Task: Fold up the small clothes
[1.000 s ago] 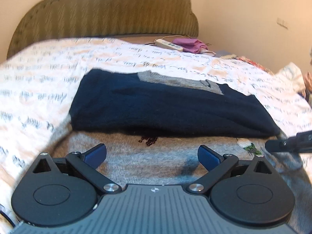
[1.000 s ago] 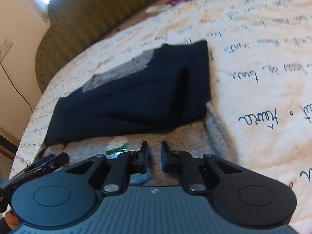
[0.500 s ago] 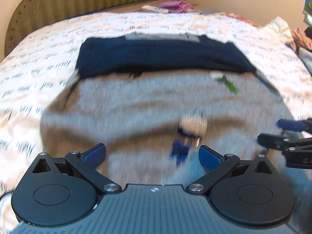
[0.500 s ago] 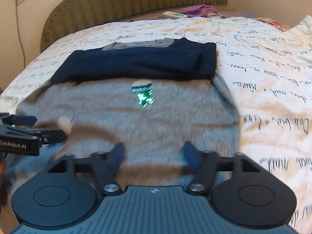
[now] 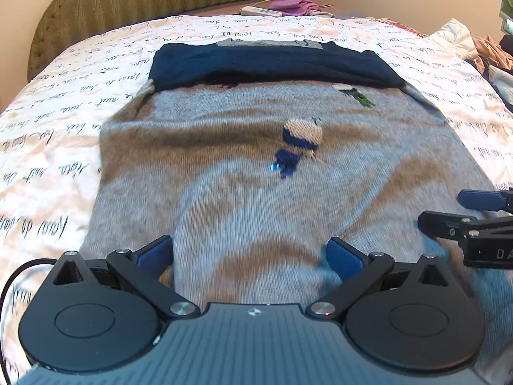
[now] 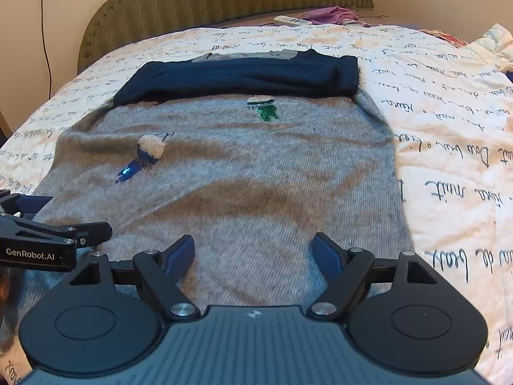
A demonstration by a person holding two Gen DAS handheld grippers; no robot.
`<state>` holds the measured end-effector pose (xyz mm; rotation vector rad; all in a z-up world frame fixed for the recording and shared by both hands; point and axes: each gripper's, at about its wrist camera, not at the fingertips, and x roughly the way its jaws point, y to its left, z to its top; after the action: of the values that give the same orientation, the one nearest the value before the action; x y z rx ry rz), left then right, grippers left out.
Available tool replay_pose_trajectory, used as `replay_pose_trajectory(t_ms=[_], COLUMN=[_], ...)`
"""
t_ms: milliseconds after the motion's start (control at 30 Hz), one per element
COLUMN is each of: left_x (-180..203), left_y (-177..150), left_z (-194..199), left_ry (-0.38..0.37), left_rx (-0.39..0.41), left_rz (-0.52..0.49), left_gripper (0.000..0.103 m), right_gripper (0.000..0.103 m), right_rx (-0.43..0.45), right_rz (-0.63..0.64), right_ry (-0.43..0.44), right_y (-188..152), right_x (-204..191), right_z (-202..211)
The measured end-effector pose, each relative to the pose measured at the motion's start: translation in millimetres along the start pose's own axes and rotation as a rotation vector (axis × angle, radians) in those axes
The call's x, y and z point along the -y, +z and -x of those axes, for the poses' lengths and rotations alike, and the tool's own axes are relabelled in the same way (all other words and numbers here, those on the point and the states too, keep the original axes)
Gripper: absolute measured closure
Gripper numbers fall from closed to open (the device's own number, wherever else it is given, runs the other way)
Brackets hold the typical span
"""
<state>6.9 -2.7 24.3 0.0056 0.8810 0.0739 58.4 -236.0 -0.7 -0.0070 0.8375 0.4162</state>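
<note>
On a bedspread (image 6: 449, 102) printed with looping script, a grey ribbed-knit sweater (image 6: 256, 176) lies spread flat, its navy sleeves (image 6: 243, 75) folded into a band across its far edge at twelve o'clock. At nine o'clock in the right wrist view, the left gripper (image 5: 250, 255) hovers over the near hem with blue-padded fingers wide and nothing between them. At three o'clock from it, the right gripper (image 6: 255, 250) has its jaws opening, empty, above soft knit bearing small stitched motifs.
</note>
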Motion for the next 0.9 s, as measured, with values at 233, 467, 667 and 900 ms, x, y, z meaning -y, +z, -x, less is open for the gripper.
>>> replay_pose_trajectory(t_ms=[233,467,667,900], left_x=[0,-21,-87,-168], left_y=[-20,-38,-47,-49], left_z=[17,40,86,88], left_ry=[0.005,-0.010,0.032,-0.291], left_rx=[0.012,0.014,0.071,0.002], left_rz=[-0.011,0.014,0.086,0.456], left_gripper=[0.000,0.000,0.001,0.004], right_gripper=[0.022,0.020,0.020,0.019], right_rx=[0.002,0.006,0.001,0.010], right_rz=[0.020,0.065,0.079,-0.140], right_ry=[-0.015,-0.050,-0.051,0.106], right_y=[-17,-35,-52,-51], right_x=[-7,-17,-16,37], right_z=[15,29,46,76])
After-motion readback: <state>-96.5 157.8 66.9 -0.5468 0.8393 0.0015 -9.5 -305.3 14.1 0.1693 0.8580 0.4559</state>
